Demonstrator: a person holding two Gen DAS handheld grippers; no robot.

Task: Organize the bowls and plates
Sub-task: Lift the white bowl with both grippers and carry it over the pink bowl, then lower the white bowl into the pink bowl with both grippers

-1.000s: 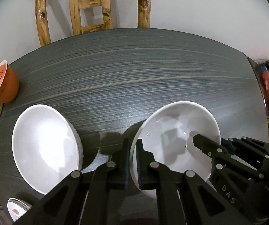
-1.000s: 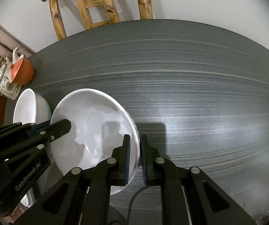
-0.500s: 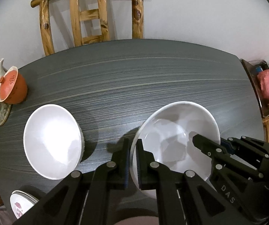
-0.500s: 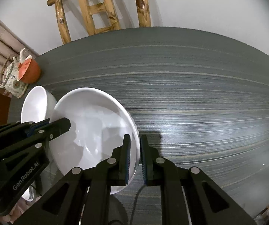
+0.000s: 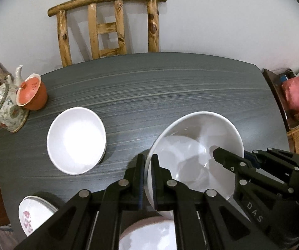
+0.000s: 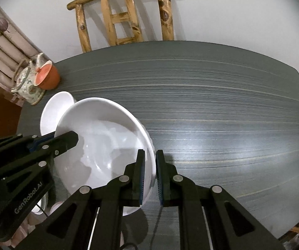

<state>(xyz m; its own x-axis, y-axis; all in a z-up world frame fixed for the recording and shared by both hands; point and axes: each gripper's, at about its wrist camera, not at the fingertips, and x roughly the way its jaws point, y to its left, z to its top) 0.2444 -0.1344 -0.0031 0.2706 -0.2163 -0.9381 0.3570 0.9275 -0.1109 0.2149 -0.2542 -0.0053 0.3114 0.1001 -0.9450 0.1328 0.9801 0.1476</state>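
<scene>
Left tool clamped on the left rim of the large white bowl; right tool clamped on its right rim, bowl held clear above the dark desk. Smaller white bowl on the desk to the left. Teapot and orange cup at far left; wooden chair beyond.

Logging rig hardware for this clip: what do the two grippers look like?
Both are matte black, angular linkages with round silver pivot pins and blue ribbed pads lining the jaws. The left gripper has white "GenRobot.AI" lettering on its side; the right gripper shows "DAS".
</scene>
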